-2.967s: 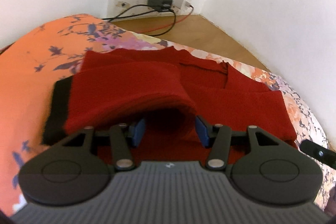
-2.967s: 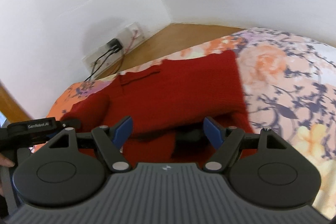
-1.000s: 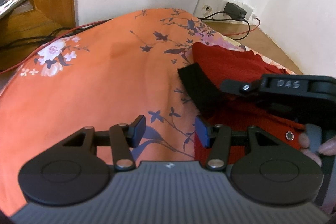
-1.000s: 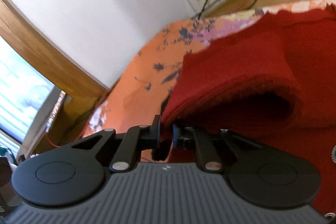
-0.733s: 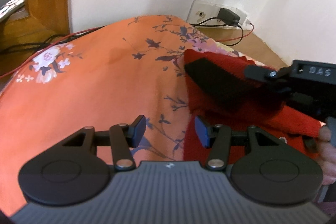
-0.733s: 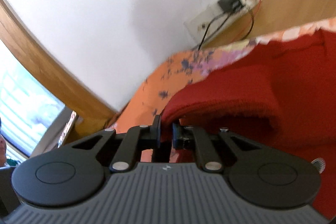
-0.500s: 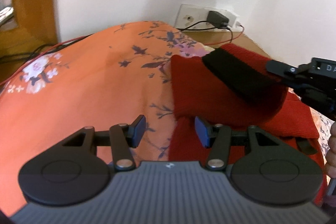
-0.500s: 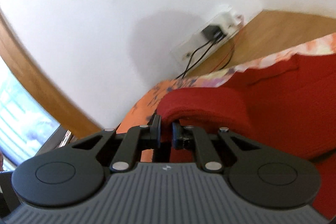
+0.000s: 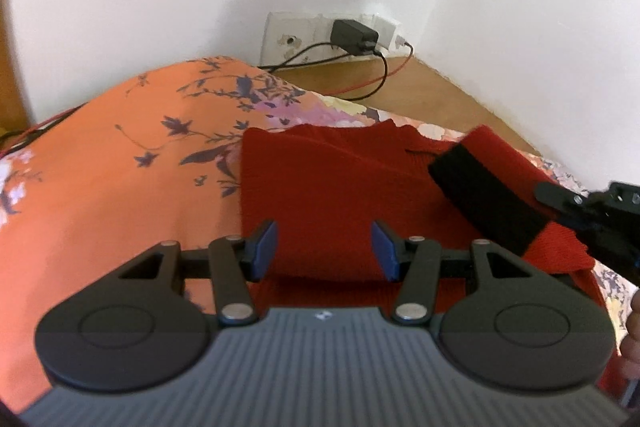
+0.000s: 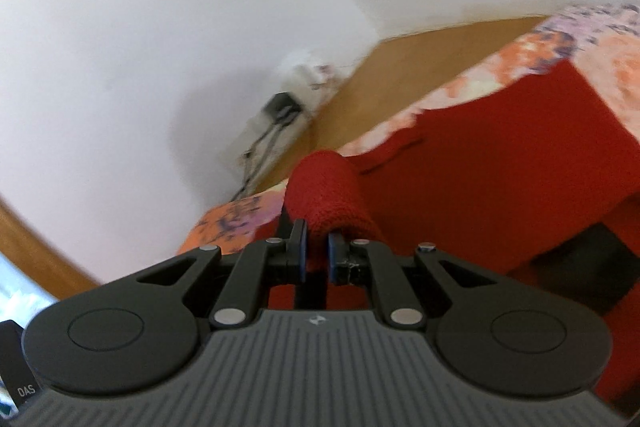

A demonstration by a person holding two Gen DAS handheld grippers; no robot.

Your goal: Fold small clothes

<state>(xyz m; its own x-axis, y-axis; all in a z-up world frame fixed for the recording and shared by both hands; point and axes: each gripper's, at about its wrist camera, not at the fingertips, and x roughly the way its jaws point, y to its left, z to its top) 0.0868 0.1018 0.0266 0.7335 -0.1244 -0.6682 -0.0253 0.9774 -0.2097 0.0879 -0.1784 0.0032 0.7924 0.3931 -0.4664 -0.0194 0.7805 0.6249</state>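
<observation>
One sleeve (image 9: 486, 193), cuff pointing away, pinched in right gripper (image 10: 316, 253) jaws; left gripper (image 9: 325, 247) agape.

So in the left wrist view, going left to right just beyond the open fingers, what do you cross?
Orange floral bedsheet → red sweater → black sleeve cuff → right gripper, only partly in view at the frame's edge.

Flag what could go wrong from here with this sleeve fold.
The right gripper pinches only a narrow bunch of the sleeve, so it could slip out. The left gripper is open over the red sweater, pinning nothing; carrying the sleeve and its black cuff across may drag the folded body.
</observation>
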